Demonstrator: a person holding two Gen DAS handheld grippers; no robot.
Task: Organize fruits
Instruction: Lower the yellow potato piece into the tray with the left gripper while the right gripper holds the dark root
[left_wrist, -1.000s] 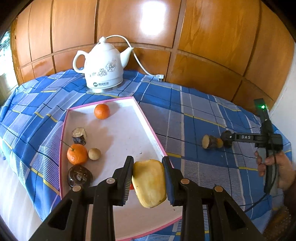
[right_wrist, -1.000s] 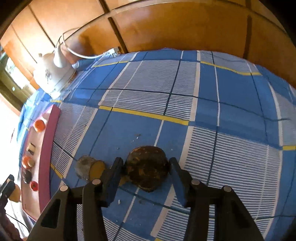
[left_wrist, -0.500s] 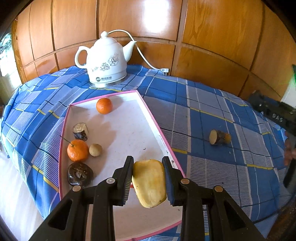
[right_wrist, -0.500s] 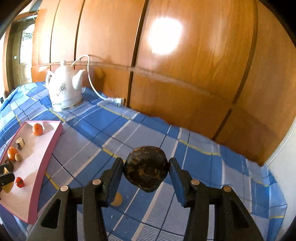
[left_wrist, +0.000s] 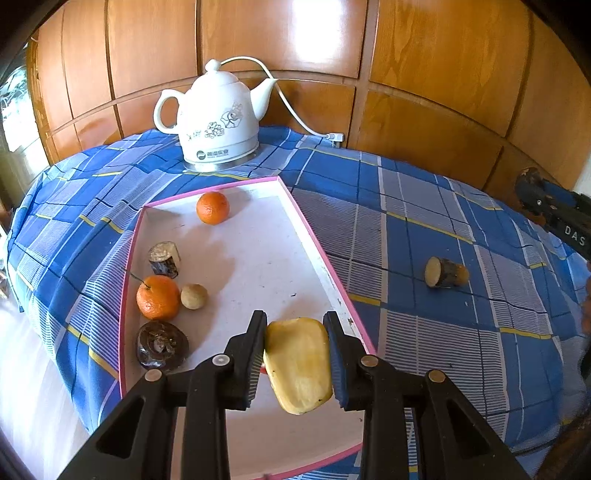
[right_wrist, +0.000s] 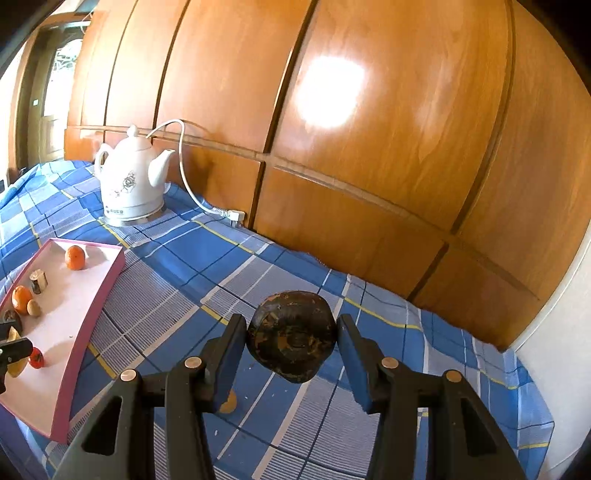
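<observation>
Yellow fruit: pale, smooth, flattish slab with faint brown streaks; pinched upright in the left gripper, above the near end of the tray.
Dark fruit: round, near black with rusty flecks; clamped in the right gripper, held clear above the cloth.
Tray: white floor, pink rim, on the blue checked cloth.
Tray contents: two oranges, one with a stalk; cut stub; small tan ball; dark round fruit at the near left.
Loose piece: cut stub lying on the cloth right of the tray.
Kettle: white, floral, corded, behind the tray.
Left view only: the loose stub whole; the right gripper's tip at the right edge.
Right view only: small red fruit in the tray just beside the left gripper.
</observation>
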